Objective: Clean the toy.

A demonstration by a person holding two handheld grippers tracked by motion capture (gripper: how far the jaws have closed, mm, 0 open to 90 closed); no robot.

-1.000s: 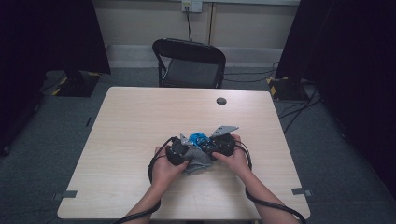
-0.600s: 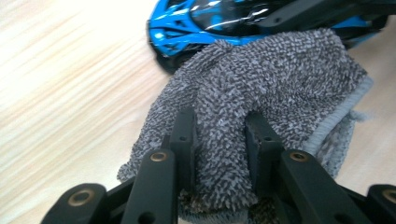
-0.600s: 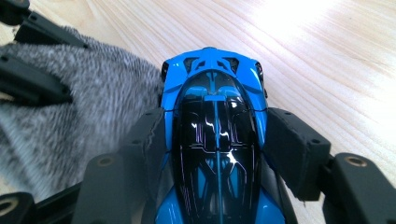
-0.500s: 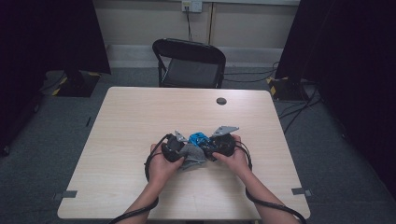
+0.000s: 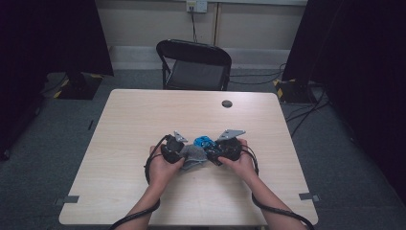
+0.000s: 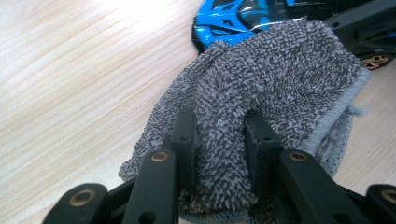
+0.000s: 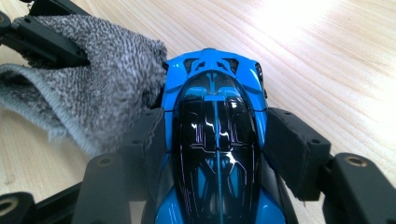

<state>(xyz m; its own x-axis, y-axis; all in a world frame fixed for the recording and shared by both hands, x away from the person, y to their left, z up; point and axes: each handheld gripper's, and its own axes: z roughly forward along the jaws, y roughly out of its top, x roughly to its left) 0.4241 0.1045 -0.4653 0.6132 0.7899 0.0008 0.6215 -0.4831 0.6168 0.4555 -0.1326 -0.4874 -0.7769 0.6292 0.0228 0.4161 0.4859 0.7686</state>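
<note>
From above, the two hand-held grippers meet near the middle of the pale wood counter (image 5: pixel 143 124), toward its near edge. The left hand-held gripper (image 5: pixel 184 154) and the right hand-held gripper (image 5: pixel 214 155) face each other, with a grey cloth (image 5: pixel 194 154) and a blue toy car (image 5: pixel 205 142) between them; at that distance the grips themselves cannot be made out.

The left gripper view settles its side: the left hand-held gripper (image 6: pixel 219 135) has its jaws pinched tight on a thick fold of the looped grey cloth (image 6: pixel 280 79), which drapes away toward the blue toy car (image 6: pixel 233 18) and lies against it. The stitched hem of the cloth shows at the right.

The right gripper view gives what the others lack: the right hand-held gripper (image 7: pixel 215 140) stands partly open, its pads pressed on both flanks of the blue toy car (image 7: pixel 215 140), whose glossy black canopy points away from the camera. The grey cloth (image 7: pixel 107 79) touches the car's left side there.

Only the high view takes in the surroundings: a black folding chair (image 5: pixel 194 64) beyond the far edge and a small dark disc (image 5: pixel 227 103) on the far part of the counter.
</note>
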